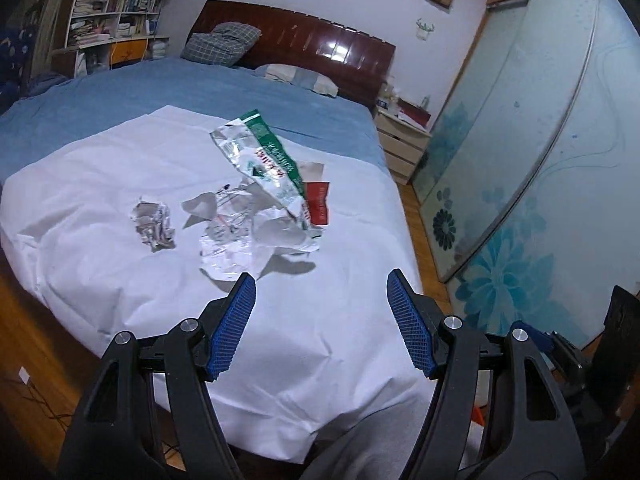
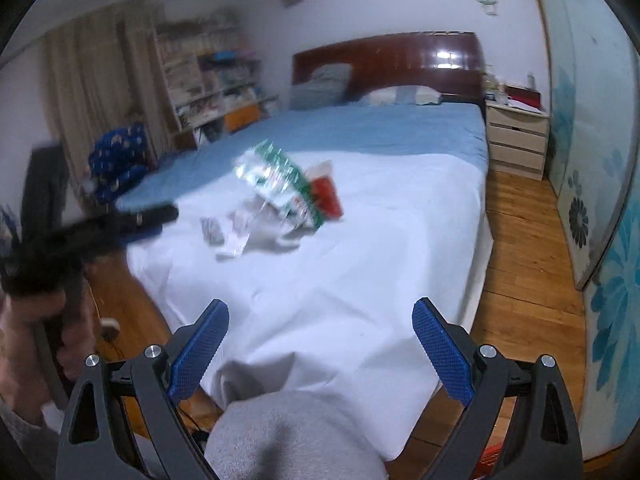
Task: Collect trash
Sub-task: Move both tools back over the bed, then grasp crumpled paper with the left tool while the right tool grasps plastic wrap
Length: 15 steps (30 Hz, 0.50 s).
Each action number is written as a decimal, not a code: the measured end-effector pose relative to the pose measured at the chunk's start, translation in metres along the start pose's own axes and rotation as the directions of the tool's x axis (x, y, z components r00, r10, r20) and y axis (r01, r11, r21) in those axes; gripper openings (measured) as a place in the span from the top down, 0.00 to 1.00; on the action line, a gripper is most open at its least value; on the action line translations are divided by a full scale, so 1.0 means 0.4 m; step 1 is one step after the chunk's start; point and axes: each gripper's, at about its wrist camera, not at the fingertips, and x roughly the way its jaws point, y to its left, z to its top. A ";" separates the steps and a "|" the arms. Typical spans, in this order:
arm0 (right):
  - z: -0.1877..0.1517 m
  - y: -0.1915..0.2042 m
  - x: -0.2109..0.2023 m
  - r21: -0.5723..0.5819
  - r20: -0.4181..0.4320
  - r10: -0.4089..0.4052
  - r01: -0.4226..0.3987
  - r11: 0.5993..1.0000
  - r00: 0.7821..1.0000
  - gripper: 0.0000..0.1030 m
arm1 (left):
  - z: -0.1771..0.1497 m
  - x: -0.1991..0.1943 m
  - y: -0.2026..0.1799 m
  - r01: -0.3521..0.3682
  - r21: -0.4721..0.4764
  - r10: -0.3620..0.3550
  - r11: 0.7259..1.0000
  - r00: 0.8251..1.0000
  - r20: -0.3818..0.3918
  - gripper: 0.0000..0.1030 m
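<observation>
Trash lies on a white sheet (image 1: 120, 184) on the bed. A large silver and green wrapper (image 1: 264, 160) lies over a red packet (image 1: 318, 204). Clear crumpled plastic (image 1: 230, 236) sits in front of it, and a small crumpled foil ball (image 1: 154, 226) lies to its left. My left gripper (image 1: 322, 280) is open and empty, hovering just short of the plastic. My right gripper (image 2: 320, 310) is open and empty, farther back over the sheet's near end. The same pile (image 2: 280, 196) shows blurred in the right wrist view, with the left gripper (image 2: 120, 224) at its left.
The bed has a blue sheet (image 1: 160, 88), pillows (image 1: 224, 44) and a dark wooden headboard (image 1: 320, 44). A bedside drawer unit (image 1: 400, 144) and a glass wardrobe door (image 1: 540, 160) stand on the right. Bookshelves (image 1: 116, 8) fill the far left. Wooden floor (image 2: 520, 260) runs beside the bed. Grey cloth (image 2: 288, 436) lies below.
</observation>
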 end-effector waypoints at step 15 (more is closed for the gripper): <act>-0.015 -0.028 0.042 0.002 -0.021 -0.044 0.044 0.999 0.999 0.11 | 0.071 0.022 0.212 -0.213 0.014 0.213 0.977 0.977 0.016 0.31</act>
